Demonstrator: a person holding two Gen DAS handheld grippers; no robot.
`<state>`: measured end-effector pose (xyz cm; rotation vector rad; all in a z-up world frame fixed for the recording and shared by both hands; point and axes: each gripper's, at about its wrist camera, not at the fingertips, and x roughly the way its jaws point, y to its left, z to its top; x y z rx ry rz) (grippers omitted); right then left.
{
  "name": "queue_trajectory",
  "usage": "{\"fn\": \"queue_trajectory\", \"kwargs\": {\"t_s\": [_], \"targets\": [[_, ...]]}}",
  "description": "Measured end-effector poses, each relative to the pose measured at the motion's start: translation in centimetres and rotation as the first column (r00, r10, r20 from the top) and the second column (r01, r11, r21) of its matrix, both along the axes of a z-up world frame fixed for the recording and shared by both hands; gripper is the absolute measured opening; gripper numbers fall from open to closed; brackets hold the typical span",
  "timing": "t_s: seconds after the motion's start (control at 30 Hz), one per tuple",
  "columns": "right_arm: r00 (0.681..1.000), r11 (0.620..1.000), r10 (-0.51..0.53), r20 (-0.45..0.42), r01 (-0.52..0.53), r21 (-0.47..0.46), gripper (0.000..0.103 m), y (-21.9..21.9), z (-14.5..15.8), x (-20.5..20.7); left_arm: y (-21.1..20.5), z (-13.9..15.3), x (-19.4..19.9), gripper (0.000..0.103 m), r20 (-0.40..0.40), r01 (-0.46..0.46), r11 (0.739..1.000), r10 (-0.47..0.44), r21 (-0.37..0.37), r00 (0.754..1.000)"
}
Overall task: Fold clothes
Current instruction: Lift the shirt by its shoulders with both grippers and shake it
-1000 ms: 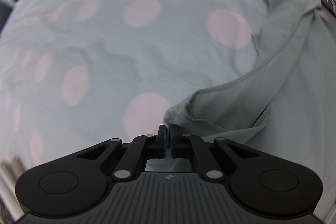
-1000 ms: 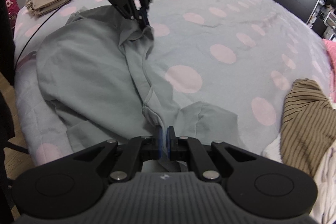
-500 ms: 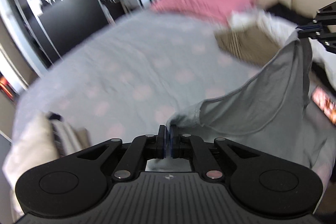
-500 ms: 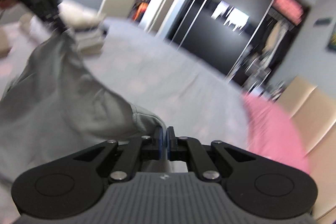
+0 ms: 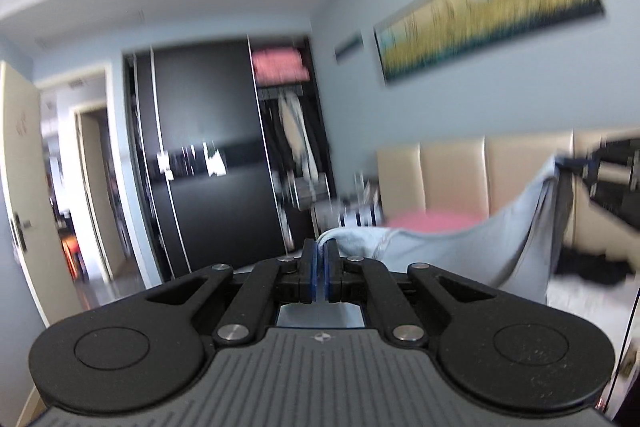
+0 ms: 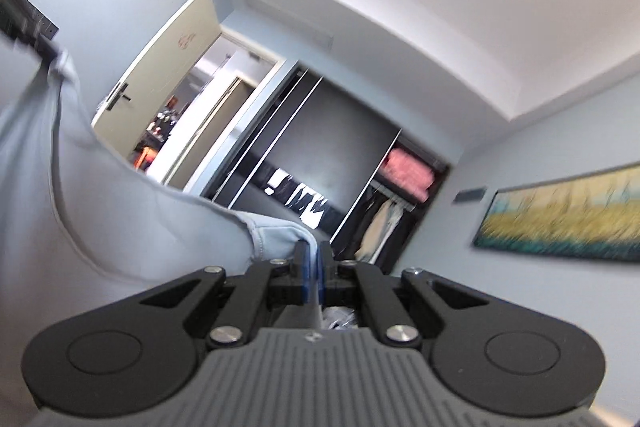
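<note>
The grey garment [image 5: 460, 247] hangs up in the air, stretched like a hammock between both claws, with the left gripper [image 5: 320, 255] clamped tight on one edge and the right gripper [image 6: 311, 259] pinched closed on another. In the left view the cloth sags toward the right, in front of a pink pillow [image 5: 432, 219] and beige headboard [image 5: 452, 175]. Far off there's a dark sliding wardrobe [image 5: 208, 155], an open door [image 6: 168, 79] and a long yellow painting [image 5: 488, 3] on the wall.
</note>
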<state>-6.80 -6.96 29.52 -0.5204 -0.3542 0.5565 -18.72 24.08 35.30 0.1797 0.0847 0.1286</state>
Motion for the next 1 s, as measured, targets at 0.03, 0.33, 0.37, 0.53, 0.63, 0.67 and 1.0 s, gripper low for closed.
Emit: {"fn": "queue_trajectory", "kwargs": {"t_s": [0.03, 0.33, 0.37, 0.53, 0.63, 0.67, 1.0], "targets": [[1.0, 1.0, -0.01, 0.02, 0.01, 0.012, 0.004, -0.5, 0.4, -0.8, -0.6, 0.7, -1.0, 0.002, 0.024, 0.009, 1.0, -0.009, 0.005, 1.0], [0.988, 0.975, -0.052, 0.142, 0.019, 0.223, 0.004, -5.6, 4.0, -6.7, -5.9, 3.8, -7.0, 0.002, 0.164, 0.02, 0.997, -0.031, 0.069, 0.986], [0.986, 0.97, -0.05, 0.157, 0.011, 0.241, 0.004, -5.9, 4.5, -7.3, -6.1, 4.1, -7.4, 0.002, 0.175, 0.015, 0.998, -0.026, 0.067, 0.984], [0.984, 0.965, -0.021, 0.177, -0.026, 0.261, 0.004, -5.2, 5.6, -7.7, -5.4, 4.4, -7.0, 0.002, 0.165, -0.026, 0.999, 0.018, 0.045, 0.986], [0.992, 0.977, 0.0, 0.123, -0.027, 0.213, 0.004, -3.1, 4.2, -5.5, -3.9, 2.7, -4.8, 0.002, 0.083, -0.055, 0.998, 0.052, 0.03, 0.995], [0.996, 0.98, 0.009, 0.093, -0.027, 0.195, 0.004, -2.3, 3.2, -4.3, -3.3, 1.8, -3.8, 0.002, 0.049, -0.066, 0.997, 0.065, 0.028, 0.997], [0.956, 0.998, -0.003, -0.292, -0.014, -0.056, 0.004, 7.0, -12.4, 8.7, 5.3, -13.4, 9.3, 0.002, -0.338, -0.158, 0.987, 0.134, -0.043, 0.932]]}}
